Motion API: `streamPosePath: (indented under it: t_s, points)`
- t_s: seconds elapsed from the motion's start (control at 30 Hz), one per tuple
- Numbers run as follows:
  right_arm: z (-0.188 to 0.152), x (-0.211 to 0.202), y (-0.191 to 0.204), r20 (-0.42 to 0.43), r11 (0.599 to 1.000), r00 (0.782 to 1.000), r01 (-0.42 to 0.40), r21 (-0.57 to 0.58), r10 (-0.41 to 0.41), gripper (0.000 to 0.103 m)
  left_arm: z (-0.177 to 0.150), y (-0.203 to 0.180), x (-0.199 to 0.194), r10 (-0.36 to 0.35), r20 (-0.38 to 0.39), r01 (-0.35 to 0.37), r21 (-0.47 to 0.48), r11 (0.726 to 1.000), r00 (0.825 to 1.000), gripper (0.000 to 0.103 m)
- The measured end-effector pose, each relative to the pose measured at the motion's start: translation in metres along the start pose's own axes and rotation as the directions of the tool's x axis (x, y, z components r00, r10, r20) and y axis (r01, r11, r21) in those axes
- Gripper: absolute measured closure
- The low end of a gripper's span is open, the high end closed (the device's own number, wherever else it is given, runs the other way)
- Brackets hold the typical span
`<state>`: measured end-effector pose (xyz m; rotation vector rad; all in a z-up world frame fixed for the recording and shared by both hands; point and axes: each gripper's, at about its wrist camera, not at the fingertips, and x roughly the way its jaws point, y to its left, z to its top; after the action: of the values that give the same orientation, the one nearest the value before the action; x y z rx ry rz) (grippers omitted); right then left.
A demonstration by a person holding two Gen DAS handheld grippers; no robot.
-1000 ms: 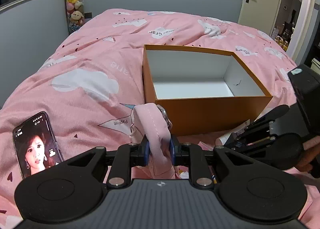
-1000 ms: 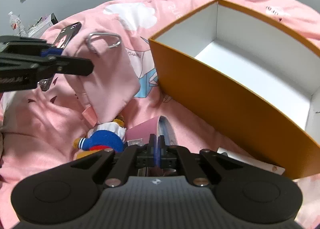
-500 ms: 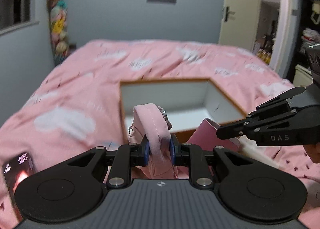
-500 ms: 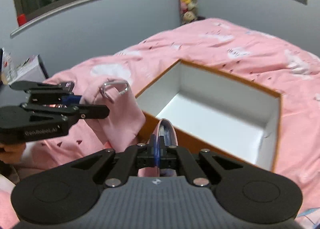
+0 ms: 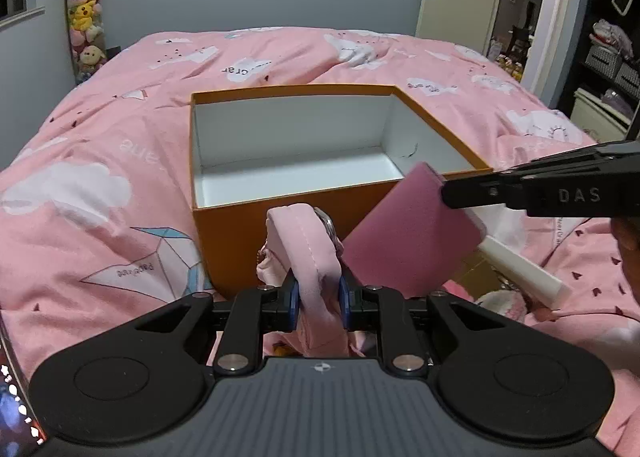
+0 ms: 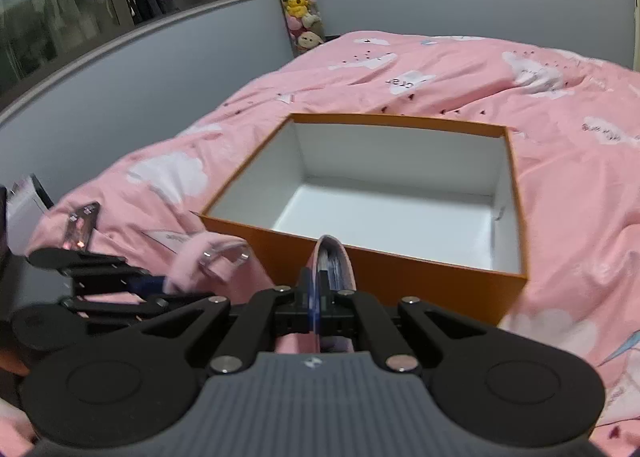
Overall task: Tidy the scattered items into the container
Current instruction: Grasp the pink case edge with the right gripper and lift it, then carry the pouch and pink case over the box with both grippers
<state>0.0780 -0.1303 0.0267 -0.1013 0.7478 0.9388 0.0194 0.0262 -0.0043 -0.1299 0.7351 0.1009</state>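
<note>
Orange box [image 5: 280,229] lies open-topped and empty, near wall facing.

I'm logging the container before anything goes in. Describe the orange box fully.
The orange box is an open, lidless rectangular carton that looks like stiff card: orange outside, white inside, with a small dark mark on one inner wall. It sits upright on the pink duvet, nothing visible inside. The right gripper holds a pink booklet by its near corner; contact is unclear.

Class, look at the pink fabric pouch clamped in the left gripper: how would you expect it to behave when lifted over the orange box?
The pink fabric pouch probably flops: it folds over above the left gripper. It looks light, being thin cloth. Its metal ring may swing and catch the orange box rim.
</note>
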Motion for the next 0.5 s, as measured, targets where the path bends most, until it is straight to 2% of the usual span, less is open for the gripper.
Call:
streamPosePath:
  t_s: [0.13, 0.2, 0.3, 0.37, 0.5]
  points:
    - [0.006, 0.005, 0.007, 0.028, 1.000, 1.000, -0.014, 0.004, 0.014, 0.103, 0.003, -0.006, -0.008, 0.044, 0.099, -0.047, 0.032, 0.998, 0.994, 0.082]
    - [0.011, 0.006, 0.011, 0.051, 1.000, 0.998, -0.029, 0.008, 0.029, 0.103, 0.003, -0.009, -0.007, 0.055, 0.115, -0.062, 0.060, 0.996, 0.992, 0.082]
    - [0.011, 0.015, 0.017, 0.033, 0.998, 0.998, -0.056, 0.007, 0.056, 0.103, 0.000, -0.009, 0.002, 0.063, 0.068, -0.067, 0.068, 0.995, 0.996, 0.081]
    - [0.004, 0.026, 0.018, -0.012, 0.997, 0.998, -0.069, 0.019, 0.069, 0.103, -0.002, -0.004, 0.009, 0.056, 0.025, -0.057, 0.049, 0.997, 0.998, 0.081]
    - [-0.015, 0.046, 0.015, -0.092, 0.994, 0.991, -0.088, 0.071, 0.094, 0.103, -0.004, 0.000, 0.012, 0.031, -0.006, -0.030, 0.035, 0.999, 1.000, 0.080]
